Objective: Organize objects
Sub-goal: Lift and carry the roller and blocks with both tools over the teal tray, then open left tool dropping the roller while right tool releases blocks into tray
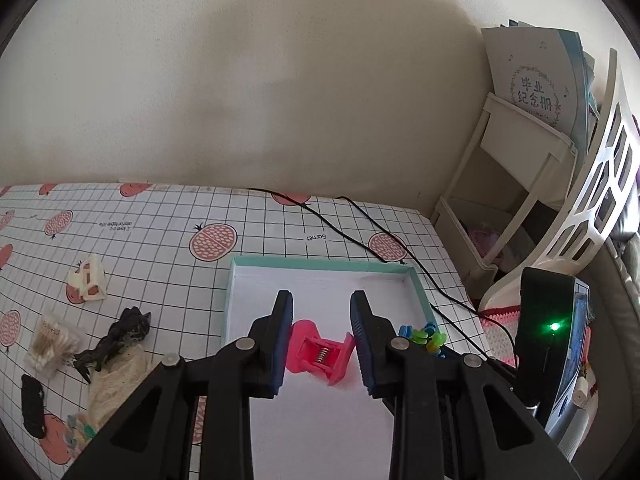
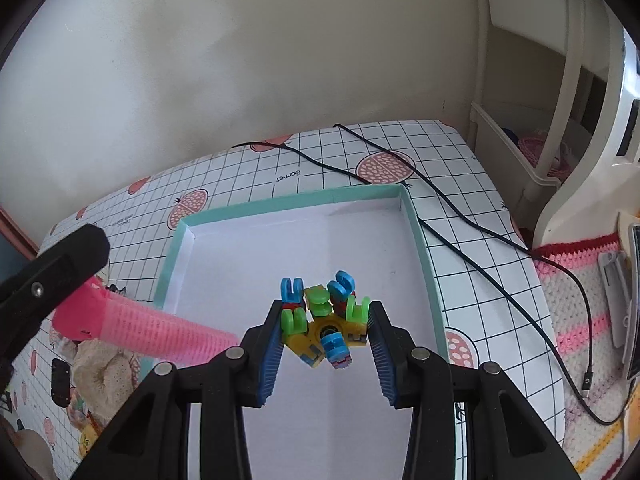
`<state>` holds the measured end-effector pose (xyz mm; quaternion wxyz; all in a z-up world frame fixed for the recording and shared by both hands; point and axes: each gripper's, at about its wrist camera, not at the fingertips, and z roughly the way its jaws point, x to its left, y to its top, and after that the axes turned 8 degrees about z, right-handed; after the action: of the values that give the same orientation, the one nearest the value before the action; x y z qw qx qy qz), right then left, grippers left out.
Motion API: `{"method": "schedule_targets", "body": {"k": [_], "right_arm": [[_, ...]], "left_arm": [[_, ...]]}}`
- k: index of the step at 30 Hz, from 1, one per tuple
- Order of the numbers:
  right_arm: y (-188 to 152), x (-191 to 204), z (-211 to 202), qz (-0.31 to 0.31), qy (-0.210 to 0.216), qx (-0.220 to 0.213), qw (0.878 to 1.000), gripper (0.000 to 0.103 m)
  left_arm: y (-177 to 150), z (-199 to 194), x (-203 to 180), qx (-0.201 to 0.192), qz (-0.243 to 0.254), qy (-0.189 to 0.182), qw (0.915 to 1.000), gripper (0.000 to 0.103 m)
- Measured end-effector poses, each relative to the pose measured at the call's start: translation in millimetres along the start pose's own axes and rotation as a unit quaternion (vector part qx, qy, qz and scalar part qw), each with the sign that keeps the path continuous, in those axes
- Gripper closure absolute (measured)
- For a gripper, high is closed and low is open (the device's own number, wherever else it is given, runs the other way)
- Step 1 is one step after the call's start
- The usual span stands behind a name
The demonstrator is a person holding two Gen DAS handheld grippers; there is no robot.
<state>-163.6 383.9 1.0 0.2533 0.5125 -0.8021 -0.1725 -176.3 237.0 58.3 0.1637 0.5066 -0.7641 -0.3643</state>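
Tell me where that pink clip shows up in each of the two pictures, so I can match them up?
Left wrist view: the pink clip sits low in the centre, between the left gripper's fingers, over the box.
Right wrist view: the same pink clip comes in from the left edge, with the left gripper's black finger on it.
Shared landmark: the teal-rimmed white box, beneath both grippers.
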Motion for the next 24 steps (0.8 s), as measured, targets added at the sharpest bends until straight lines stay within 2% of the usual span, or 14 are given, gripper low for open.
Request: {"method": "schedule_targets", "body": {"k": [9, 19, 24], "right_arm": [[-6.5, -4.2, 12.7, -0.004, -0.011, 0.014, 1.000, 0.060], [-11.0, 2.4, 15.5, -0.019, -0.010, 0.025, 0.999, 0.059], [-10.0, 1.8, 15.2, -0.019, -0.009, 0.025, 0.999, 0.059]], "left_arm": [[-10.4, 28.8, 9.2, 0.023, -0.039, -0.006, 0.9990, 0.072], [-19.5, 47.3, 19.7, 0.059, -0.041, 0.023, 0.9972, 0.072], [-18.8, 45.9, 22.0, 0.057, -0.037, 0.030, 0.9973, 0.072]]}}
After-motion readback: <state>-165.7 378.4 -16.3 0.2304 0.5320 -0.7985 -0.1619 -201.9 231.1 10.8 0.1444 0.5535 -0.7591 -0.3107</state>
